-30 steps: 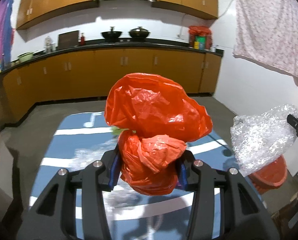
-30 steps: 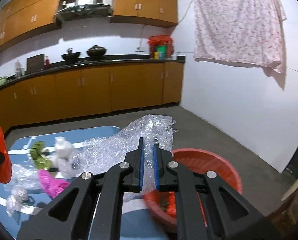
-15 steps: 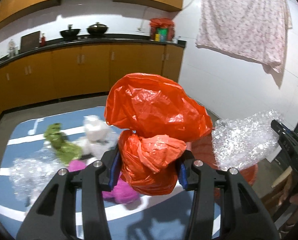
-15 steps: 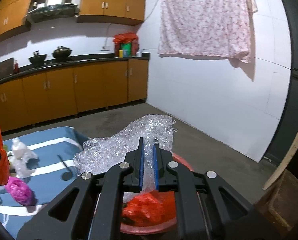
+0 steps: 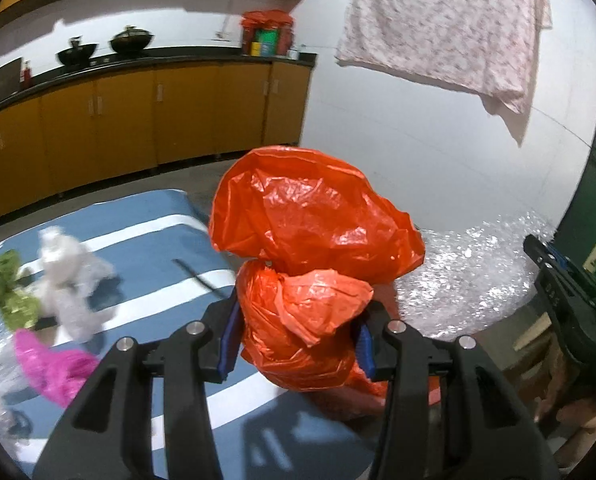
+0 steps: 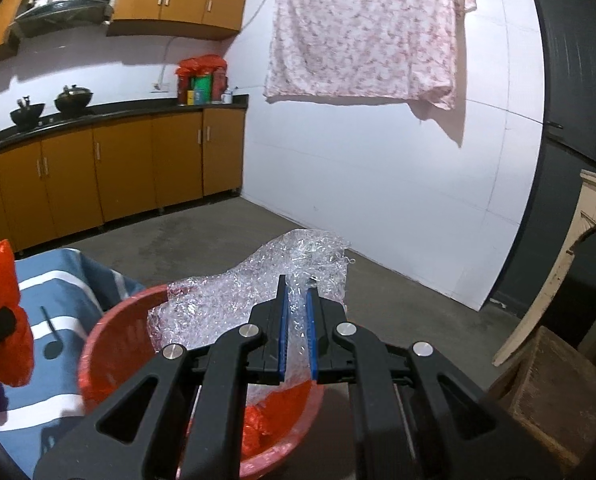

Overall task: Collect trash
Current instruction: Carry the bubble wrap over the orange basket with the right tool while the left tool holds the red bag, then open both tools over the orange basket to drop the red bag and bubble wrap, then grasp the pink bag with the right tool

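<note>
Between your left gripper's (image 5: 296, 344) blue pads you held a crumpled orange plastic bag (image 5: 310, 272), the jaws part-closed around its lower bunch while the puffed upper part ballooned above and ahead of the fingers. It looked very light and soft, and slick too, so a pinch on the gathered neck seemed a safer hold than one on the loose film.

Your right gripper (image 6: 296, 332) was nearly closed on a sheet of clear bubble wrap (image 6: 254, 292), only a thin fold between its pads, the rest spreading ahead and to the left of the fingers. Springy and almost weightless, it would probably cling or drift when let go.

Just below and ahead of that gripper sat the round red plastic basin (image 6: 110, 340), with orange plastic already inside; the wrap hung over its rim.

Left of your left gripper, lower down on the blue striped cloth (image 5: 154, 280), lay a magenta plastic wad (image 5: 54, 364), a white crumpled bag (image 5: 70, 276) and a green crumpled piece (image 5: 8, 288), all uncollected. Beyond them ran the wooden kitchen cabinets (image 6: 118, 172).
</note>
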Tool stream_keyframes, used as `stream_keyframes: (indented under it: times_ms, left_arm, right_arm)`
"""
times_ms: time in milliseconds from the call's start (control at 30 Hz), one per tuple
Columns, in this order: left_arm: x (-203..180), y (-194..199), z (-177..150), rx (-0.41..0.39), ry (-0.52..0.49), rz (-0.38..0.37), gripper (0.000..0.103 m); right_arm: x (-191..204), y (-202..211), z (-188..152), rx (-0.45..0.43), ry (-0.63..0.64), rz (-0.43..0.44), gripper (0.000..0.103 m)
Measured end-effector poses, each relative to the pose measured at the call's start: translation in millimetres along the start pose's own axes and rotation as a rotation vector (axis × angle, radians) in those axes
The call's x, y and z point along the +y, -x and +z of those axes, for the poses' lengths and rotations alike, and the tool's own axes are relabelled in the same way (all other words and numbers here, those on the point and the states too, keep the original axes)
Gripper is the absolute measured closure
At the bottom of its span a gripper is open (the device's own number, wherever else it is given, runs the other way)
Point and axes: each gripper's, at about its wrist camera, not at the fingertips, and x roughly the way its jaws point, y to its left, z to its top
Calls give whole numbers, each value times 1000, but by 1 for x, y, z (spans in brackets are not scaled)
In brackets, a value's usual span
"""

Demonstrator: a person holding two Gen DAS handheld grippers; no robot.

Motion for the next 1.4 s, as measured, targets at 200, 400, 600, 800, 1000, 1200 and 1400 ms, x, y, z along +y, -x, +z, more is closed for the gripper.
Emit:
stream_keyframes:
  times_ms: [200, 400, 600, 800, 1000, 1200, 1400]
  left_arm:
    - [-29, -33, 3, 30, -43, -49, 57]
    - [-38, -51, 1, 51, -61, -71, 44]
    - [-24, -56, -4, 71, -12, -78, 31]
    - [-8, -48, -5, 68, 34, -64, 25]
    - [12, -18, -5, 8, 39, 33, 17]
    - [41, 23, -13, -35, 49, 154, 13]
    - [85, 80, -30, -84, 66, 315, 10]
  right_arm:
    - [-2, -14, 1, 10, -9, -1, 95]
    - [-8, -26, 0, 43, -52, 98, 90]
    - [-11, -27, -7, 79, -98, 166, 70]
    - [-11, -18, -4, 58, -87, 152, 53]
    - [-11, 1, -1, -11, -52, 111, 20]
    - [9, 20, -5, -33, -3, 164, 14]
    - [39, 40, -12, -13, 24, 289, 14]
